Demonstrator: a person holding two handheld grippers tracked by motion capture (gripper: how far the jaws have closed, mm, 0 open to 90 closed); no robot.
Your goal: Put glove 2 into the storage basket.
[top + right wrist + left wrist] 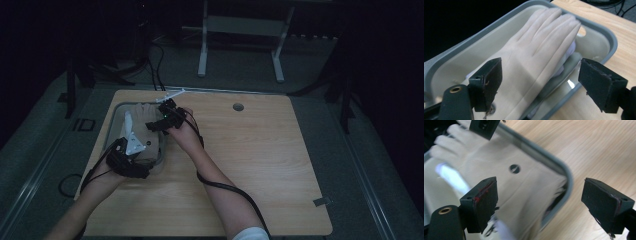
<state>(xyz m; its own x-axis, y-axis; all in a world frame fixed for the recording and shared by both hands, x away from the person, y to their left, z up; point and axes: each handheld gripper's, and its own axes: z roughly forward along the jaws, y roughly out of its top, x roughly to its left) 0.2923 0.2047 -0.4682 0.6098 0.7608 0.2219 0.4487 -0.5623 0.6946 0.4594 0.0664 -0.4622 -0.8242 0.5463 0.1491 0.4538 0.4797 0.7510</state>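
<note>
Tray rim (114,112) hems the glove (145,114) — wide bare tabletop (260,150) lies open rightward.

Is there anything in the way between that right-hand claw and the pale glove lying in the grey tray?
Nothing visible. In the right gripper view the right gripper has its jaws spread wide just above the glove, which lies open to it inside the tray. The tray's rim passes below the jaws but doesn't cover the glove.

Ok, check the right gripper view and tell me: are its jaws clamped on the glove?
No, the right gripper is open, its jaws spread wide on either side of the cream glove lying in the grey tray.
</note>
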